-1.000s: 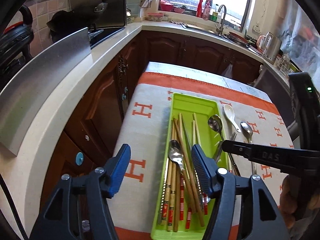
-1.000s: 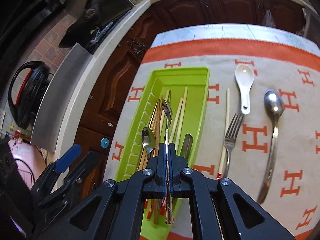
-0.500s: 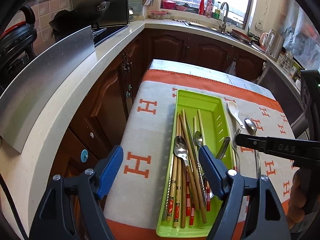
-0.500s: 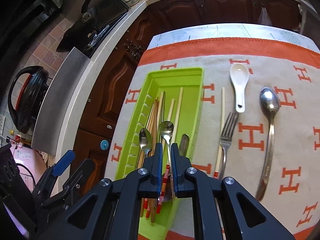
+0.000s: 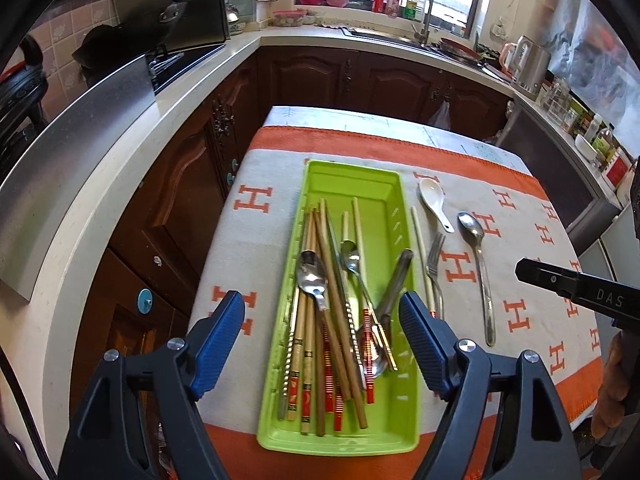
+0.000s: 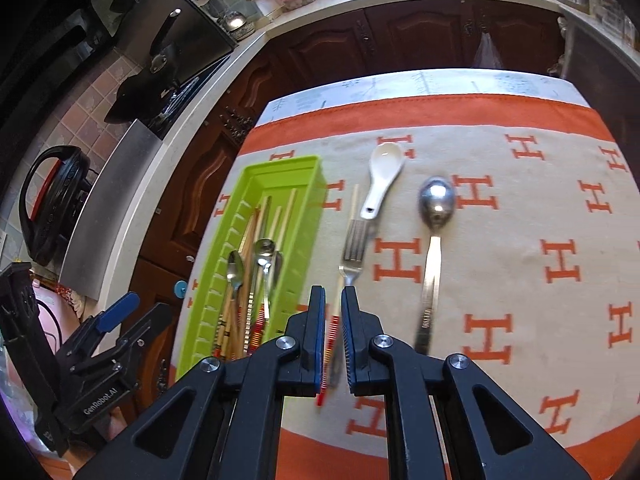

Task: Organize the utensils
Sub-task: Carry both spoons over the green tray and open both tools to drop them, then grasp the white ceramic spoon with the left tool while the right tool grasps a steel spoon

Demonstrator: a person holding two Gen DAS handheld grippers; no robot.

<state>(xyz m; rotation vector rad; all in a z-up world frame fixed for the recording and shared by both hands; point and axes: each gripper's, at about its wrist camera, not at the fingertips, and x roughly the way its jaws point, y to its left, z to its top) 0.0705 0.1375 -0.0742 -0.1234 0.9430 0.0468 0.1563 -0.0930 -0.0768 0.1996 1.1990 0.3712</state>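
Observation:
A green tray (image 5: 352,178) (image 6: 280,168) on the orange-and-cream cloth holds several chopsticks (image 5: 336,280) and metal spoons (image 5: 312,272). On the cloth to its right lie a single chopstick (image 6: 354,204), a metal fork (image 6: 354,240), a white ceramic spoon (image 6: 382,176) and a large metal spoon (image 6: 436,204). My left gripper (image 5: 322,312) is open and empty above the tray's near end. My right gripper (image 6: 333,300) is slightly open and empty, above the near ends of the loose chopstick and fork.
The cloth-covered table (image 5: 256,236) stands beside a white kitchen counter (image 5: 120,184) with dark wooden cabinets (image 5: 188,168). A stove with a pan (image 5: 168,24) is at the back left, and a sink (image 5: 424,36) under the window.
My right gripper opened, let a metal spoon go into the tray, and moved right over the loose chopstick and fork. My left gripper drew back from the tray.

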